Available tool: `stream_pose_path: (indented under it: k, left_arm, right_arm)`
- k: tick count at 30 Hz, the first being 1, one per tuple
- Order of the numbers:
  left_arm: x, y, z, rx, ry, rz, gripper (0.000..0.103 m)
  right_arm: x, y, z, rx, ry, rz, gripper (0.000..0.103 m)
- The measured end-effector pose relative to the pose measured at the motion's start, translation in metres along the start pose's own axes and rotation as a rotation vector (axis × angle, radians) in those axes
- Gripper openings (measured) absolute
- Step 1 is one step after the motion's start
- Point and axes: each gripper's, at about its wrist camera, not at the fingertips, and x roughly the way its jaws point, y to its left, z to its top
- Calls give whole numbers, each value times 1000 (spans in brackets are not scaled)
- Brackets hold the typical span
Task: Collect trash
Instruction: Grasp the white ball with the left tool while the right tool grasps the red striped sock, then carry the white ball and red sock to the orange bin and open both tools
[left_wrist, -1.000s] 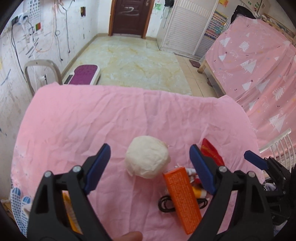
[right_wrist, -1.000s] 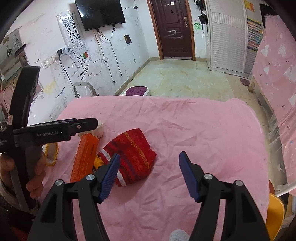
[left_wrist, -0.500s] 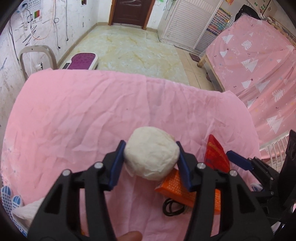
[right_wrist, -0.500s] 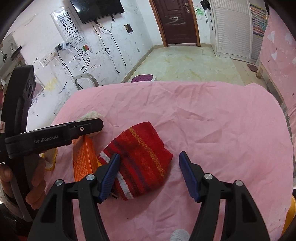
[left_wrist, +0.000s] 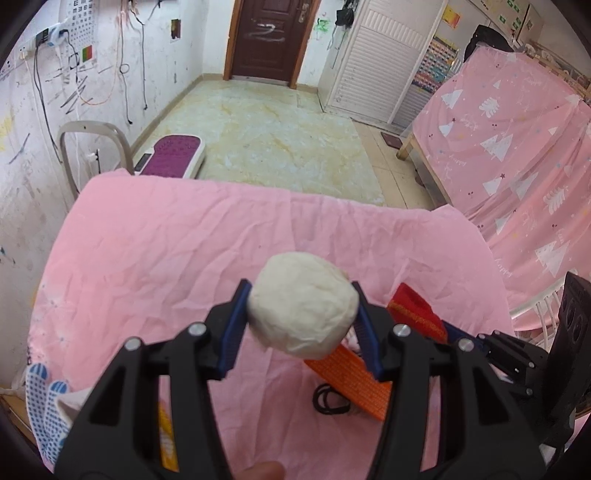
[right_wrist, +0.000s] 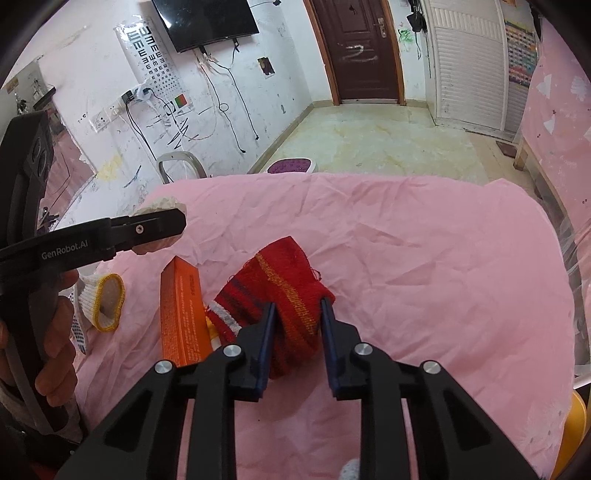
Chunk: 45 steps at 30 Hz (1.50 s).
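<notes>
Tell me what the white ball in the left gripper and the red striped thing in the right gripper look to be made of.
White ball: probably crumpled tissue or soft paper, matte, with fine creases and an uneven rounded shape.

Red striped thing: knitted or woven fabric, likely a sock or small cloth, matte and fuzzy; loose threads at its edge, orange and dark stripes, and a white ribbed band at one end. It bunches where the right gripper's closing jaws pinch it.

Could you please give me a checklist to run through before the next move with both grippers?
1. Left gripper clamped on the white paper ball: ok.
2. Ball lifted clear of the pink cloth: cannot tell.
3. Red sock between the right gripper's closing jaws: ok.
4. Orange box outside those jaws: ok.
5. Somewhere to drop the trash in view: not ok.
</notes>
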Motion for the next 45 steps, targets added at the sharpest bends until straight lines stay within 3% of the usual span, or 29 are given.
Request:
stream_pose_path:
  k: [6, 9, 12, 14, 16, 18, 27, 29, 30, 31, 32, 34, 35, 45]
  left_arm:
    - [-3, -14, 0, 16, -10, 3, 51]
    - [-4, -18, -2, 17, -19, 4, 51]
    - [-3, -17, -2, 15, -17, 3, 51]
    - [-3, -18, -2, 15, -14, 6, 51]
    - [-1, -17, -1, 8, -9, 4, 51]
    - [0, -13, -2, 3, -6, 1, 51]
    - [10, -1, -2, -9, 11, -26, 51]
    - [11, -1, -2, -9, 14, -31, 51]
    - [11, -1, -2, -8, 16, -32, 51]
    - [12, -1, -3, -7, 17, -33, 51]
    - [12, -1, -3, -6, 17, -34, 51]
    - [11, 0, -3, -8, 15, -34, 51]
    - [11, 0, -3, -8, 16, -34, 51]
    - [2, -6, -5, 2, 3, -20, 51]
  right_arm:
    - [-12, -7, -3, 10, -19, 3, 14]
    - [-7, -10, -1, 46, 17, 69, 15]
    - [-5, -4, 3, 24, 12, 50, 17]
    - [-2, 1, 7, 11, 17, 41, 27]
    - [3, 4, 10, 11, 24, 42, 54]
    - [5, 7, 12, 13, 24, 45, 65]
    - [31, 18, 14, -10, 95, 25, 68]
    - [33, 20, 14, -18, 90, 14, 68]
    - [33, 21, 14, -19, 86, 9, 63]
    - [34, 21, 14, -22, 84, 5, 50]
    - [33, 22, 14, -23, 79, 11, 46]
    - [30, 24, 12, -39, 76, 31, 20]
    - [29, 27, 11, -54, 74, 30, 17]
    - [-1, 16, 6, -22, -10, 17, 13]
